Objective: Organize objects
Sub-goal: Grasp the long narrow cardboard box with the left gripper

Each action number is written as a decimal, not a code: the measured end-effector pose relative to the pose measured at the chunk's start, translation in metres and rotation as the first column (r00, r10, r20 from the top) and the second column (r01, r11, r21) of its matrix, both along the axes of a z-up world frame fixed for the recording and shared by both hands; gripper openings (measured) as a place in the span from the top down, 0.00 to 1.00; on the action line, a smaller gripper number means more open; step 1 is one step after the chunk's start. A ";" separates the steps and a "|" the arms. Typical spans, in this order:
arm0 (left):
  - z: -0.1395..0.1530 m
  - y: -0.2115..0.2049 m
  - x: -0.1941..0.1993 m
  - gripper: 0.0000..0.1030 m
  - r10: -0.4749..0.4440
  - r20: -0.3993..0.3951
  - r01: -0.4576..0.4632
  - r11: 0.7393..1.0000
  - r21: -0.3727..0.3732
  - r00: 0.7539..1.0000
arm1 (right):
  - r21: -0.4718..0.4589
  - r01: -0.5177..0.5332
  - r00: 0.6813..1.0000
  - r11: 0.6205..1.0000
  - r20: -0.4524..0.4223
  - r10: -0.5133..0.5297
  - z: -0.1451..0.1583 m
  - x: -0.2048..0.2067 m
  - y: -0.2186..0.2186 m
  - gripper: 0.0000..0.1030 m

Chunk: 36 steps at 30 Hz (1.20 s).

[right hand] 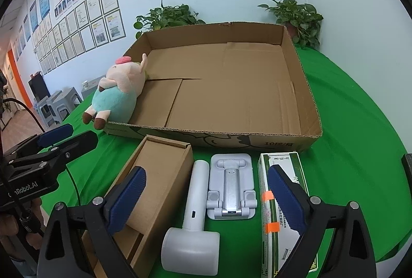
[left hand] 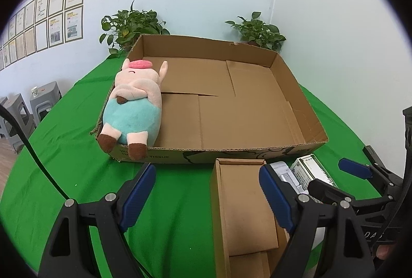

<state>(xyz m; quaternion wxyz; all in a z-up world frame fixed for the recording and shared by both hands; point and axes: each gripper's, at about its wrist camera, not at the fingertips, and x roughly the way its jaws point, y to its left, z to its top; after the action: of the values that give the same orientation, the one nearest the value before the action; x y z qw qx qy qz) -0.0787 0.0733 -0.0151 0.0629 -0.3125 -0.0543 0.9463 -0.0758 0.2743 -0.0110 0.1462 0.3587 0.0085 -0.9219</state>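
Both grippers hover, jaws wide, holding nothing.
Plush pig lies in cardboard tray's left side; small box, fan, stand, carton on green tabletop nearby.

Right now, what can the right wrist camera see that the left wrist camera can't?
Only the right wrist view shows the white handheld fan and the whole phone stand. The left wrist view shows nothing extra among the objects; its open left tongs frame bare cloth. Both show the plush pig in the big cardboard tray, the small box and the green-white carton.
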 end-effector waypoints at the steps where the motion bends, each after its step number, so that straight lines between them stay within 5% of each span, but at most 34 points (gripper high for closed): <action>1: -0.001 0.000 0.000 0.21 -0.002 0.003 0.002 1.000 0.002 1.000 | 0.003 -0.001 1.000 1.000 0.003 0.001 -0.002 0.000 -0.001 0.08; 19: -0.043 0.004 0.017 0.33 -0.100 0.193 0.098 0.995 0.020 0.976 | -0.024 -0.140 0.970 0.990 0.197 0.142 -0.052 0.043 -0.025 0.08; 27: -0.058 0.004 0.030 0.55 -0.170 0.256 0.159 0.985 0.062 0.952 | 0.014 -0.137 0.971 0.990 0.199 0.132 -0.050 0.050 -0.031 0.31; 34: -0.067 0.001 0.043 0.69 -0.208 0.302 0.185 0.977 0.102 0.930 | -0.012 -0.142 0.971 0.990 0.193 0.141 -0.033 0.065 -0.026 0.33; 36: -0.070 0.000 0.044 0.82 -0.238 0.309 0.203 0.969 0.141 0.921 | -0.022 -0.151 0.967 0.988 0.203 0.152 -0.033 0.067 -0.028 0.34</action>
<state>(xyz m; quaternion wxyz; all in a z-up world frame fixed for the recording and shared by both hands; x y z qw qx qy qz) -0.0343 0.0737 -0.0847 0.1757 -0.4639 -0.0789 0.8647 -0.0086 0.2464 -0.0439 0.2174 0.4494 0.0181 -0.8663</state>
